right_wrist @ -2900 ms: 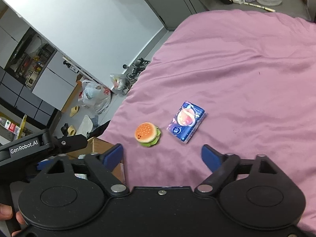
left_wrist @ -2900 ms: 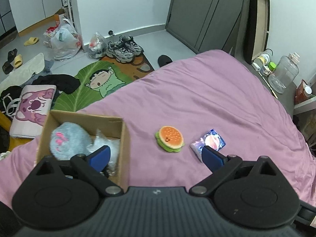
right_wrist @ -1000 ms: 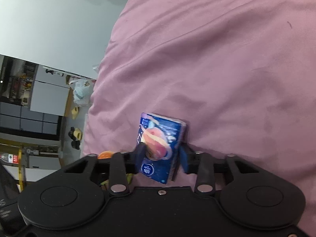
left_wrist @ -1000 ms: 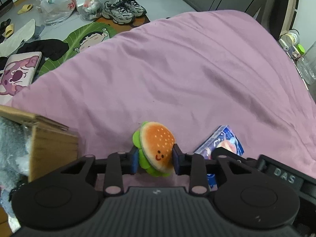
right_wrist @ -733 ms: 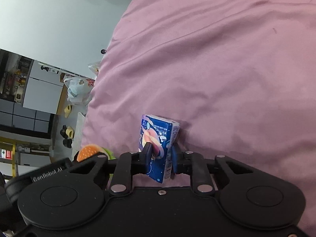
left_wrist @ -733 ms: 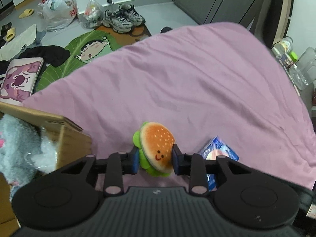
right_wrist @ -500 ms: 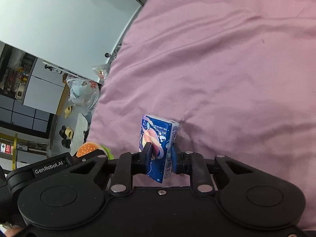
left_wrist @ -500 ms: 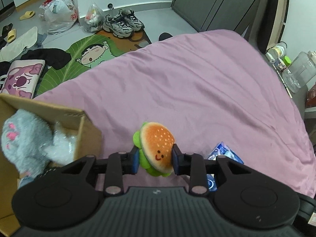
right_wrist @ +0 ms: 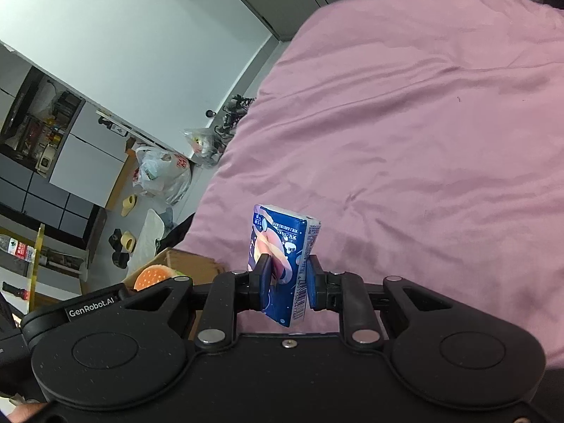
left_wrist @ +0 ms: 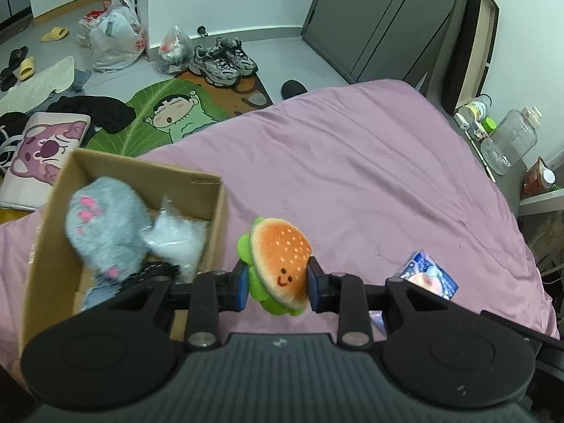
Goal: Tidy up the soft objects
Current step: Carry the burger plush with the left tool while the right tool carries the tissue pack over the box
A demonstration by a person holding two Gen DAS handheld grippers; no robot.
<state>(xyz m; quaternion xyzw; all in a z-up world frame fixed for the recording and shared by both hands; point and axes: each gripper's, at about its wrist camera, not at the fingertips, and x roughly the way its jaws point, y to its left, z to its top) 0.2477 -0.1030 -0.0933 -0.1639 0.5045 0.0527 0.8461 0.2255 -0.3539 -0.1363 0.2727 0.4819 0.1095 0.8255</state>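
Note:
My left gripper (left_wrist: 278, 283) is shut on a burger plush (left_wrist: 278, 261) with an orange bun and green lettuce, held above the pink bedspread (left_wrist: 352, 169), just right of an open cardboard box (left_wrist: 216, 211). The box holds a grey plush (left_wrist: 105, 225) with pink paw marks and a white bag (left_wrist: 176, 239). My right gripper (right_wrist: 284, 287) is shut on a blue tissue pack (right_wrist: 282, 246), lifted off the bed. The pack also shows in the left wrist view (left_wrist: 428, 275). The burger plush shows in the right wrist view (right_wrist: 155, 276) beside the box (right_wrist: 187, 261).
The bed edge drops to a floor with a cartoon rug (left_wrist: 165, 116), shoes (left_wrist: 222, 61), plastic bags (left_wrist: 112, 35) and a pillow (left_wrist: 42, 148). A side table at the right holds a clear jar (left_wrist: 509, 144) and bottles. Dark wardrobe doors (left_wrist: 380, 17) stand behind.
Both grippers have risen and drawn back with their loads. The left one has swung toward the box, which now shows fully with its contents. The tissue pack has left the bedspread.

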